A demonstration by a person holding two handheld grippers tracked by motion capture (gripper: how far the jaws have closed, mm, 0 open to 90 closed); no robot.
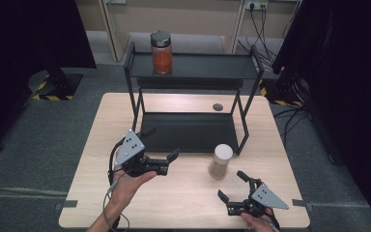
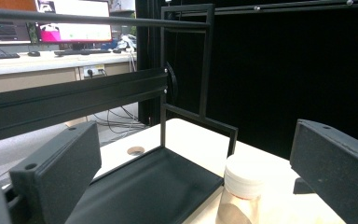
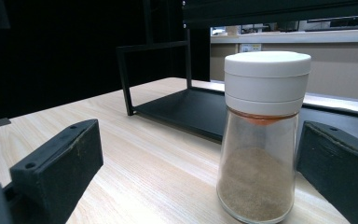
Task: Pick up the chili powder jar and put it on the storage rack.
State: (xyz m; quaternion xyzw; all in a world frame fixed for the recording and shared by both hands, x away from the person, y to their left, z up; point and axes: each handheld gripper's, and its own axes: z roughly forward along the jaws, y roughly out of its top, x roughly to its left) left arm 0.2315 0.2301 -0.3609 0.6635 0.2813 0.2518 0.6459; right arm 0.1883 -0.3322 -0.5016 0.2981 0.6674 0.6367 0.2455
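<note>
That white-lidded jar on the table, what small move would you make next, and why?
Probably ease the right gripper forward so its open fingers come to either side of the white-lidded jar. The jar stands upright and untouched on the table, just ahead of that gripper, with nothing in between.

High view looks down on the table (image 1: 183,193); both gripper views sit low, sharing the white-capped jar (image 3: 259,135), perhaps closest rightward.

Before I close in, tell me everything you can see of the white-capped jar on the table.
The jar is clear, glass by its look, flaring toward its base, with a ribbed white cap and an orange ring beneath it. Tan powder fills its lower part. It stands upright on the wooden table, just in front of the black rack. Nothing grips it; the right tongs are open, facing it.
</note>
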